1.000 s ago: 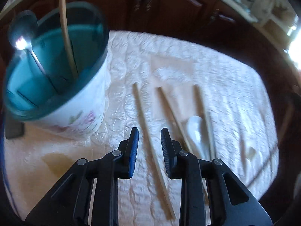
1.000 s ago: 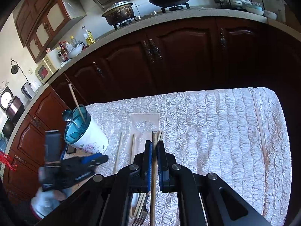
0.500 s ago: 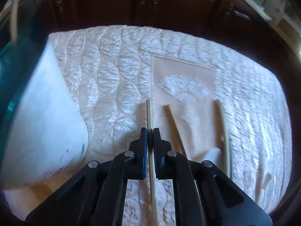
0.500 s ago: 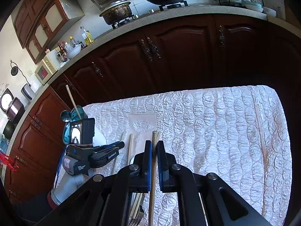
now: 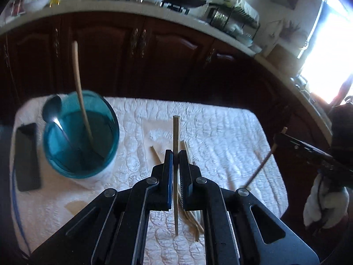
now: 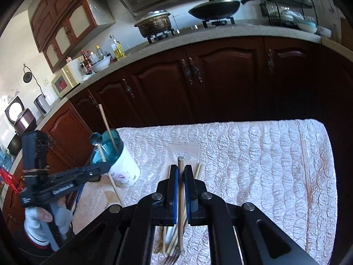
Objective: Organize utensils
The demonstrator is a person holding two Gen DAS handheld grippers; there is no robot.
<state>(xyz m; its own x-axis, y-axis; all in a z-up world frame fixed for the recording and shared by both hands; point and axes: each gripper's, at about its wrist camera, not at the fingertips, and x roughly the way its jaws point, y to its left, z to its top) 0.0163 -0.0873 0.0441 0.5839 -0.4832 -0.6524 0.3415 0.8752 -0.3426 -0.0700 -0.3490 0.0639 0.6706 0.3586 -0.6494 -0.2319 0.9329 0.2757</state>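
My left hand-held gripper (image 5: 174, 165) pinches a chopstick (image 5: 175, 154) above the table (image 5: 231, 137); my right hand-held gripper (image 6: 180, 176) clamps a second chopstick (image 6: 181, 190), near the teal-rimmed cup (image 5: 81, 132).

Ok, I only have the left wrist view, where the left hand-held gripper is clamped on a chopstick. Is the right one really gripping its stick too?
Observer: Yes. The right hand-held gripper is shut on its held chopstick, whose tip points toward the cabinets.
Operator: Is anything stranded on the far right of the table?
Observer: A lone chopstick lies by itself near the right edge of the tablecloth.
Operator: Is there a fork in the pile?
Observer: Fork tines show at the bottom, beneath the gripper, among the loose chopsticks.
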